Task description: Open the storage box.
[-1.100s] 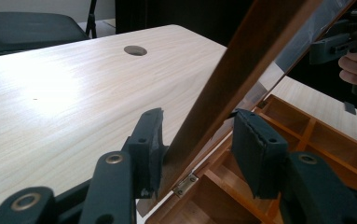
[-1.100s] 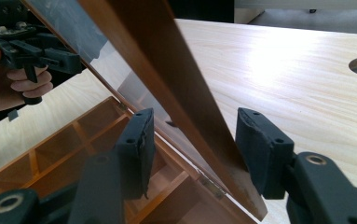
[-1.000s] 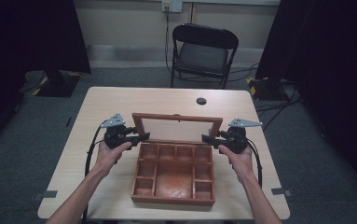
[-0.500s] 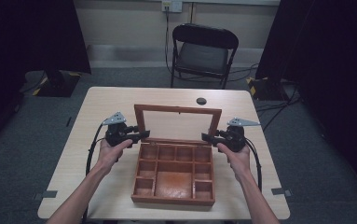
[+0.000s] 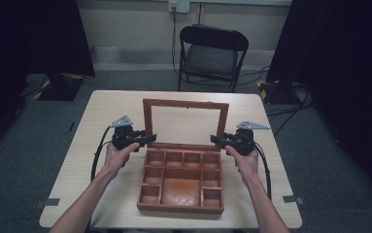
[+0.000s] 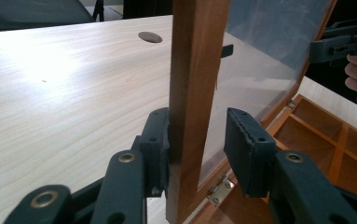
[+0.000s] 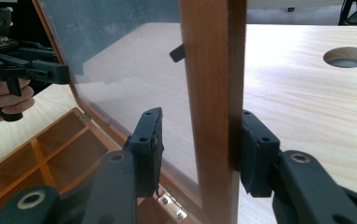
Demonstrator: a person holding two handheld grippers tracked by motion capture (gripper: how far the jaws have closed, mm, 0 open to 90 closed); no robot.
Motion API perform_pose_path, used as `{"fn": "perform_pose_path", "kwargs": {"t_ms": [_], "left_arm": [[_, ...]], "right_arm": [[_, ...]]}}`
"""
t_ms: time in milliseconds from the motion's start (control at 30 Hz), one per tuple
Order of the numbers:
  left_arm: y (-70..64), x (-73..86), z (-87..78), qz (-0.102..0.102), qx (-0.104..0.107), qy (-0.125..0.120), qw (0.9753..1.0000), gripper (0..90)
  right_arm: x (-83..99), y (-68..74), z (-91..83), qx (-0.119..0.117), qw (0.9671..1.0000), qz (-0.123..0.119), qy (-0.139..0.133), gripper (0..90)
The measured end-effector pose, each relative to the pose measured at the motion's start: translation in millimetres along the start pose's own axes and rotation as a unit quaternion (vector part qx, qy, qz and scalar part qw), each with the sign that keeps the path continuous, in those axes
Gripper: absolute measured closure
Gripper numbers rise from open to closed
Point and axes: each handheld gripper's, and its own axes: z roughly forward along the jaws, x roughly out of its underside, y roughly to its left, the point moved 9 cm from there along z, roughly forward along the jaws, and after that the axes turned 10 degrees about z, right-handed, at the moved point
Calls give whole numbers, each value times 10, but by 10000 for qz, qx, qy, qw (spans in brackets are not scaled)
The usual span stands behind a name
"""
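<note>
- Jaws of left gripper [image 6: 197, 149] spread around the left side rail of the lid [image 6: 192, 93]: one pad against the outer face of the wood, other pad standing off the glass side with a gap, so not clamped.
- Jaws of right gripper [image 7: 199, 149] likewise straddling the right side rail of the lid: one pad touching the wood on the table side, other pad apart from it on the glass side.
- Lid standing upright, a wooden frame with a clear pane, hinged along the far edge of the wooden box [image 5: 181, 177].
- Small brass hinge [image 6: 219, 189] visible low between the left jaws, another hinge [image 7: 171, 207] below the right ones.
- Box open, near the near edge of the table [image 5: 76, 160], divided into small compartments around one larger one; contents not possible to tell.
- Round hole [image 7: 347, 57] in the tabletop behind the lid.
- Folding chair [image 5: 211, 53] beyond the far edge of the table.
</note>
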Motion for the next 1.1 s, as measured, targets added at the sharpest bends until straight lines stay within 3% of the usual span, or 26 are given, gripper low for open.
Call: {"fn": "perform_pose_path", "kwargs": {"t_ms": [100,500,600,800,1100], "left_arm": [[18,2,10,14,-14,63,10000,617],[91,32,37,-298,62,40,9995,637],[113,58,46,-332,60,130,9993,630],[152,94,79,-509,107,146,9985,605],[183,177,133,-608,135,242,9978,553]], "right_arm": [[-3,-16,18,54,10000,-8,-16,564],[-17,-70,112,171,9998,42,89,571],[-6,-81,149,171,9998,88,104,564],[37,-121,216,161,9994,204,206,527],[92,-161,298,188,9987,290,365,469]]}}
